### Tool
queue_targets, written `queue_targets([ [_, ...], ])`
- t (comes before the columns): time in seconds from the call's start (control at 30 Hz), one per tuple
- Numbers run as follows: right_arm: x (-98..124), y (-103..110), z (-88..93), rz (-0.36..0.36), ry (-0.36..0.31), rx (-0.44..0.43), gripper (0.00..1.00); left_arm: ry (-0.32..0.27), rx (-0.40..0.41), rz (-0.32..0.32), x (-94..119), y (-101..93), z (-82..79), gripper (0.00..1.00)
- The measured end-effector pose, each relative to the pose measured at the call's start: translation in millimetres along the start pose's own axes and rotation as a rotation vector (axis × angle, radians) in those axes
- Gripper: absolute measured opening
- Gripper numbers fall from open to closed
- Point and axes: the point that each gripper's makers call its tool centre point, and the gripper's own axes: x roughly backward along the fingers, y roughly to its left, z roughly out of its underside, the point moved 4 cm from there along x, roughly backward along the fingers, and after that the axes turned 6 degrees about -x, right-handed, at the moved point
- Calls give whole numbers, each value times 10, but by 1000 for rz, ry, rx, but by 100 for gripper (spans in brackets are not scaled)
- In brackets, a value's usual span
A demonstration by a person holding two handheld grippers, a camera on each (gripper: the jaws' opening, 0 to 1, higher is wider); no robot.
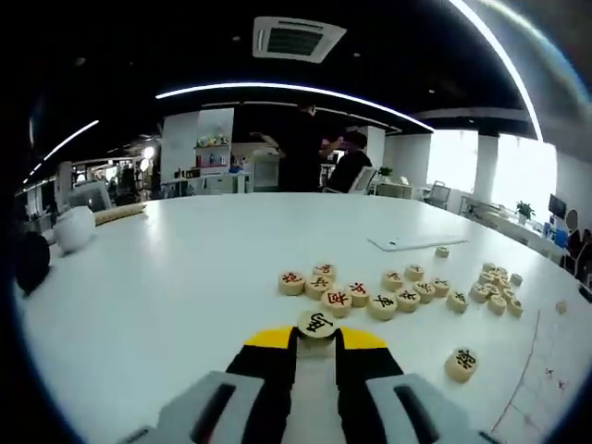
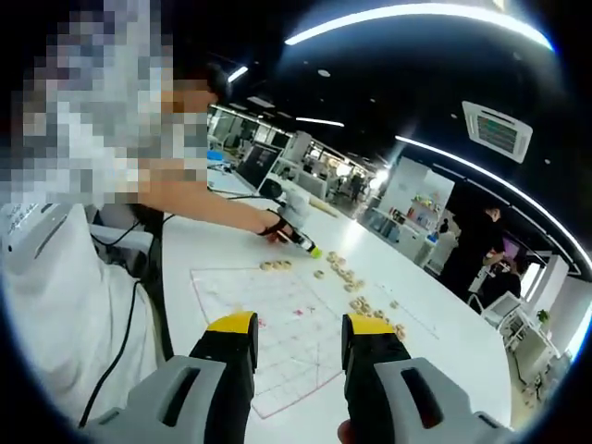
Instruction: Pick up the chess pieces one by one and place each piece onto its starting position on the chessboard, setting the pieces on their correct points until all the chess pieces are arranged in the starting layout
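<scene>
Gripping a black-inscribed piece (image 1: 316,324), character perhaps 馬

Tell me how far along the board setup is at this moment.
Early. Two or three pieces sit at the chessboard's far edge, nothing else on it. In hand: the left gripper holds one piece between its jaws above the table. Left: a loose pile of pieces to sort. The right gripper is open and empty.

I'm looking at an open-plan office: square ceiling air-conditioning vent (image 1: 298,38) at twelve o'clock, long LED strip lights (image 1: 287,91), broad white desk (image 1: 203,277).
</scene>
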Motion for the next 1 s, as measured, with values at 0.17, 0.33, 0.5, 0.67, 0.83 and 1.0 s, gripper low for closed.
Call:
queue_targets([
  [0.17, 6, -6, -42, 5, -12, 5, 37, -16, -74, 62, 232, -140, -50, 19],
  [0.33, 0, 21, -19, -9, -2, 11, 37, -64, -86, 152, 598, -320, -157, 19],
  [0.5, 27, 15, -59, 1, -17, 10, 37, -132, -42, 247, 1052, -538, -213, 19],
  [0.67, 35, 19, -68, 6, -16, 14, 37, -140, -71, 315, 1445, -746, -117, 19],
  [0.83, 41, 34, -68, 5, -14, 19, 37, -142, -124, 424, 1818, -1012, -6, 19],
  [1.0, 47, 45, -67, 2, -17, 17, 37, -119, -179, 498, 2118, -1171, 206, 19],
])
